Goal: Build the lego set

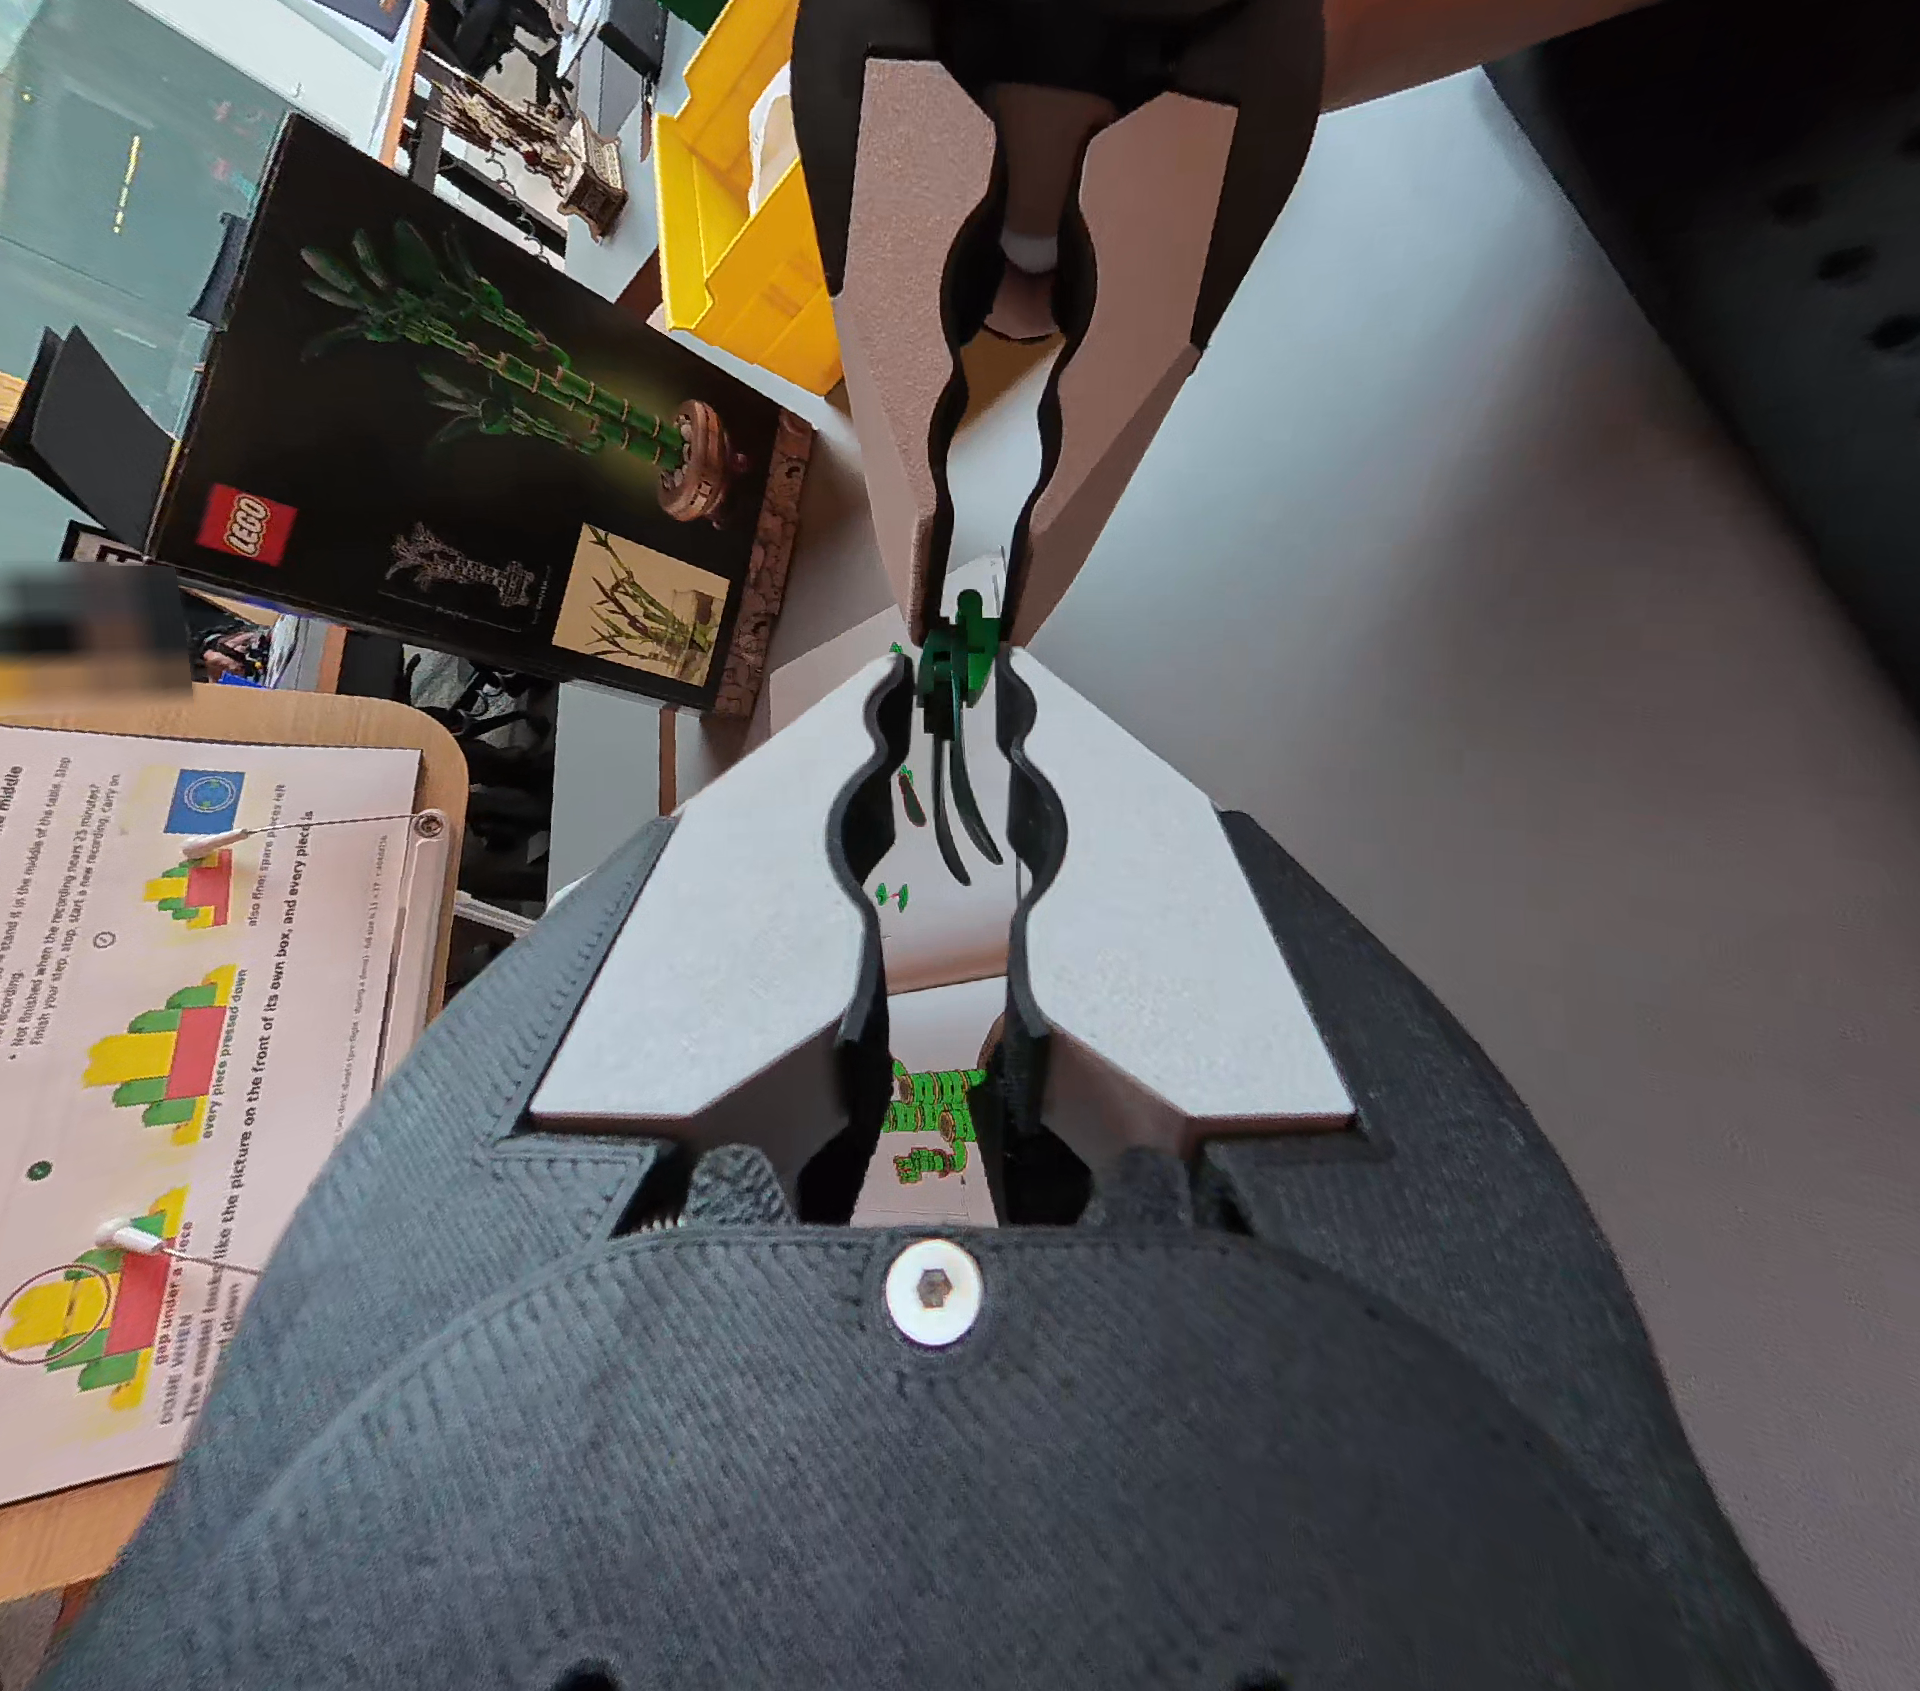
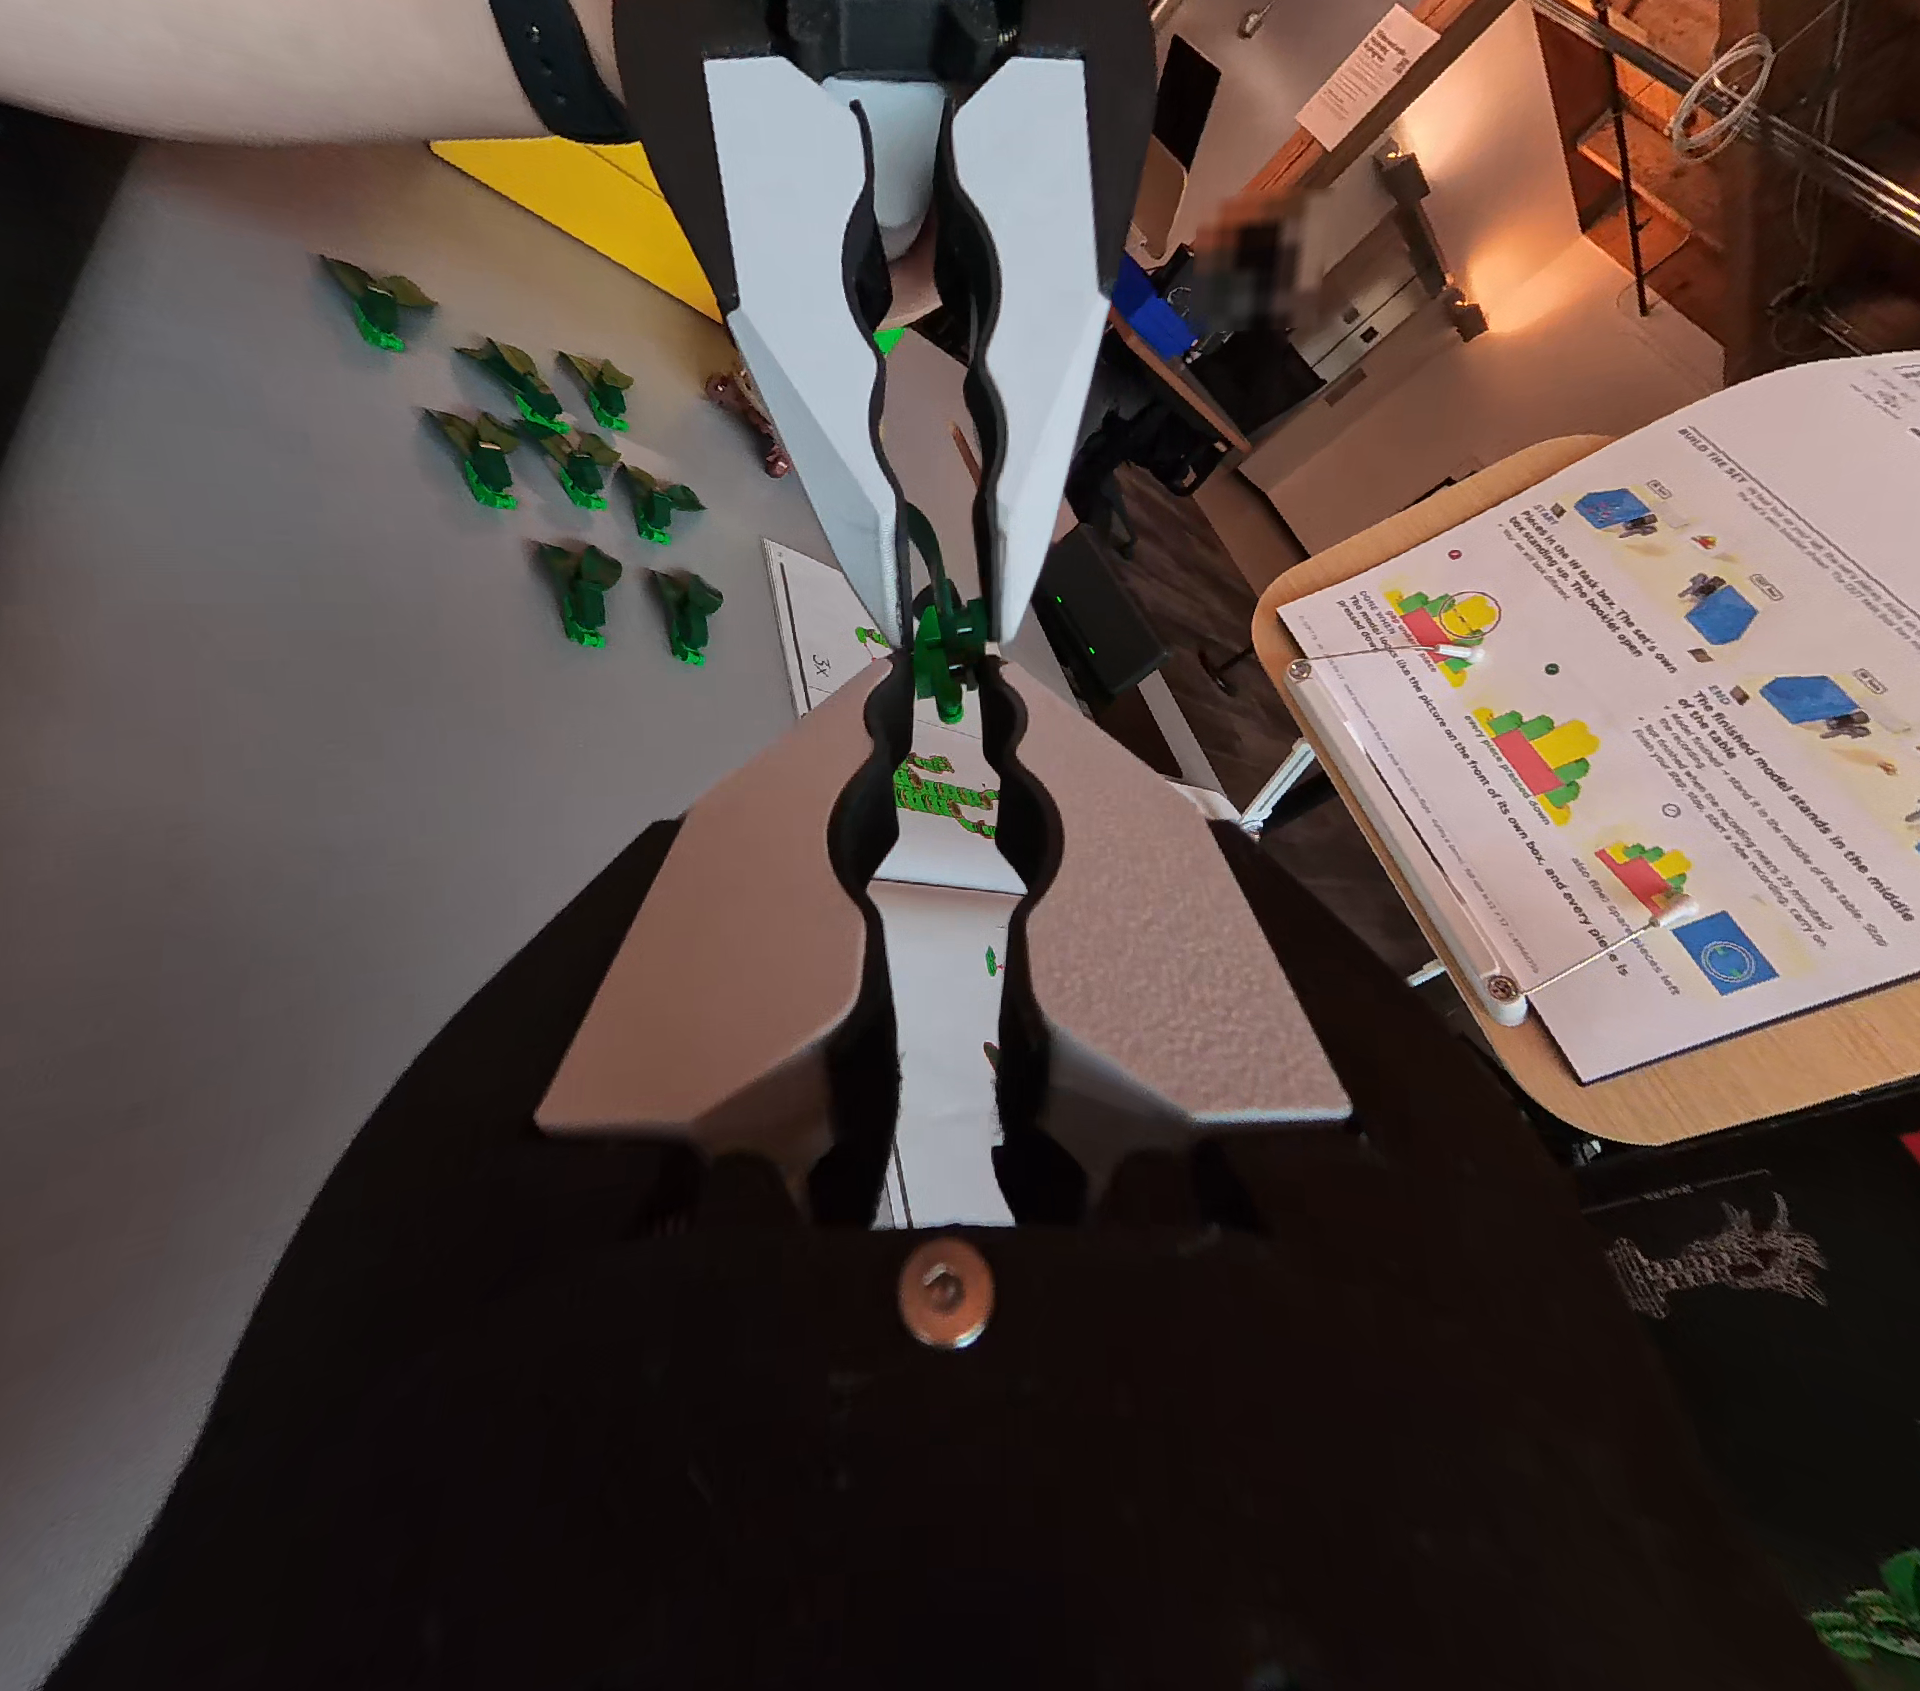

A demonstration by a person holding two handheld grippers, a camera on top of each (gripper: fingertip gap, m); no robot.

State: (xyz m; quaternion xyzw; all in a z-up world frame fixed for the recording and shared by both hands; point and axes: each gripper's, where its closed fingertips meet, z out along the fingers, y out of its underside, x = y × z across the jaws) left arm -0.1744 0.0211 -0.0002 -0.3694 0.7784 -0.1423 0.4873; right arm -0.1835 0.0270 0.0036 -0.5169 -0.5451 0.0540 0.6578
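Observation:
My two grippers meet tip to tip above the table, both shut on one small green leaf assembly (image 1: 954, 654). My left gripper (image 1: 951, 673) pinches the end with the dark green leaves (image 1: 961, 810), which trail back between its fingers. My right gripper (image 2: 948, 691) pinches the bright green piece (image 2: 943, 654) at the other end. The right gripper comes in from the top of the left wrist view (image 1: 966, 615). The left gripper does the same in the right wrist view (image 2: 951, 618). Several finished green leaf assemblies (image 2: 571, 478) lie on the grey table (image 2: 312, 810).
The open instruction booklet (image 2: 940, 997) lies under the grippers. A yellow bin (image 1: 727, 187) and the black set box (image 1: 468, 415) stand behind. A printed instruction sheet (image 2: 1662, 758) sits on a wooden stand at the side. Small brown pieces (image 2: 750, 405) lie near the leaf assemblies. Both grippers' tips are close together, under 4 cm apart.

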